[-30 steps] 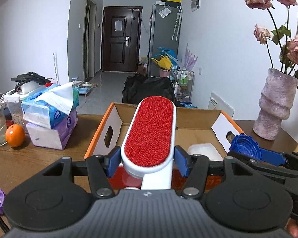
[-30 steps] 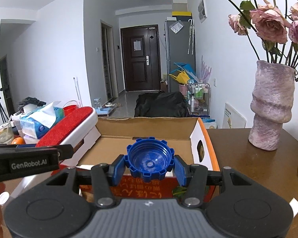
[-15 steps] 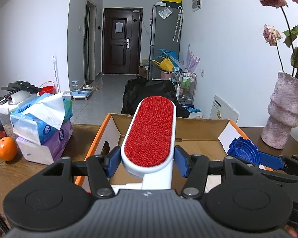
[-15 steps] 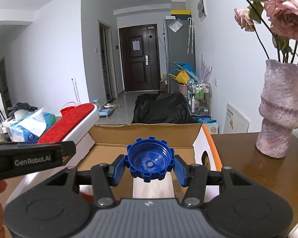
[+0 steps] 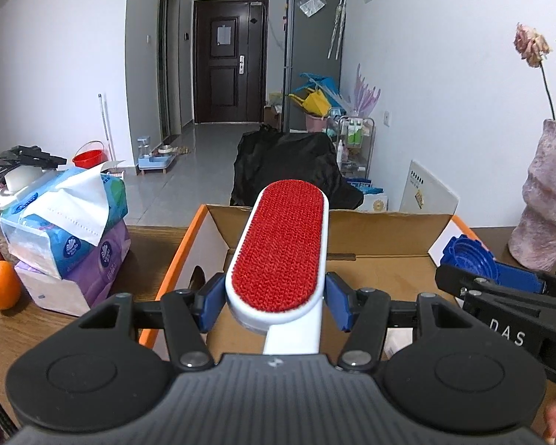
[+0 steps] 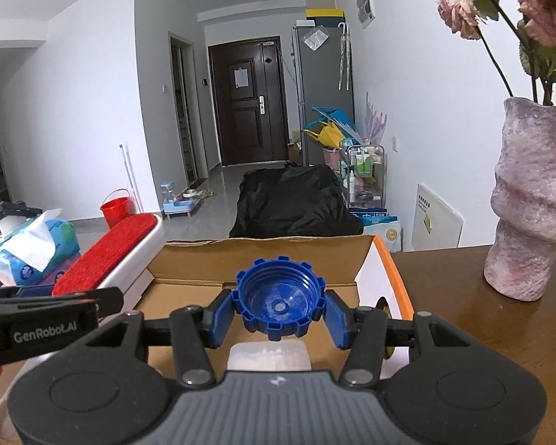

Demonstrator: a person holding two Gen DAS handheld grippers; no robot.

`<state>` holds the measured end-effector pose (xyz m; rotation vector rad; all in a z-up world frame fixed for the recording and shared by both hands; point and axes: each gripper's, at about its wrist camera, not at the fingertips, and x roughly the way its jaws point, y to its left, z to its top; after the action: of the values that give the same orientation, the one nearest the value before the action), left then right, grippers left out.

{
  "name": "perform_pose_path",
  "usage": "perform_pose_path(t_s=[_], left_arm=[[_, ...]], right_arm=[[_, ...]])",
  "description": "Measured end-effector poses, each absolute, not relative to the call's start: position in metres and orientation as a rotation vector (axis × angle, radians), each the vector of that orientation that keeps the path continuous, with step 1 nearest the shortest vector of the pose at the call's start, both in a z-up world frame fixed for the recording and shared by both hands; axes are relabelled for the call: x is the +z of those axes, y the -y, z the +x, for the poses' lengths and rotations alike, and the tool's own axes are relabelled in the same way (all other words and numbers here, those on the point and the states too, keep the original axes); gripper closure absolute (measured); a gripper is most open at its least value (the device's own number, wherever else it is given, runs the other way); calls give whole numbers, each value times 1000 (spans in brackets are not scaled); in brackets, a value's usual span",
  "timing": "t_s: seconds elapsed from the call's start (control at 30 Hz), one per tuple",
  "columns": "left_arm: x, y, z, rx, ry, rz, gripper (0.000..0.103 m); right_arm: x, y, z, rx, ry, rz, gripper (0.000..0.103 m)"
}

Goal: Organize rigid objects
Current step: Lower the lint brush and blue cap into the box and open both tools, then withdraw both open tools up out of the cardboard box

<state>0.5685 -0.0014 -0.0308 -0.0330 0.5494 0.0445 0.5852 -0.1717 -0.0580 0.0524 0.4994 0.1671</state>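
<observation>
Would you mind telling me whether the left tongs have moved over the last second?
Yes: the left tongs, gripping the lint brush, have risen; the cardboard box and vase sit lower in view.

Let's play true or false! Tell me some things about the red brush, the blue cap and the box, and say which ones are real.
1. The left gripper is squeezing a lint brush with a red pad. True.
2. The right gripper is holding an orange. False: it holds a blue cap; the orange sits on the table, left of the box.
3. The cardboard box is open at the top. True.
4. The blue cap is lying on the floor of the box. False: it is clamped between the right gripper's pads, above the box.
5. The vase stands inside the box. False: it stands on the table, to the right of the box.
</observation>
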Motion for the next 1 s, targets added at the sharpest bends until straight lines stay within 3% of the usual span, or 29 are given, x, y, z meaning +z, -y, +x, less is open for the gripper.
perform_pose_path(t_s=[0.67,0.7,0.73,0.77,0.8,1.0], left_arm=[[-40,-4,590,53,-603,-15,43],[-37,-4,588,58,-590,-3,41],[-34,-3,586,68,-575,11,28],[-29,-4,582,81,-562,22,10],[-24,-5,580,95,-548,24,1],[-6,-17,562,104,-478,-7,0]], right_arm=[[-63,163,607,166,-549,21,51],[-63,164,608,165,-559,20,46],[-62,165,609,157,-572,15,30],[-62,165,609,143,-580,6,22],[-62,166,608,127,-581,-2,14],[-60,170,607,123,-593,12,6]])
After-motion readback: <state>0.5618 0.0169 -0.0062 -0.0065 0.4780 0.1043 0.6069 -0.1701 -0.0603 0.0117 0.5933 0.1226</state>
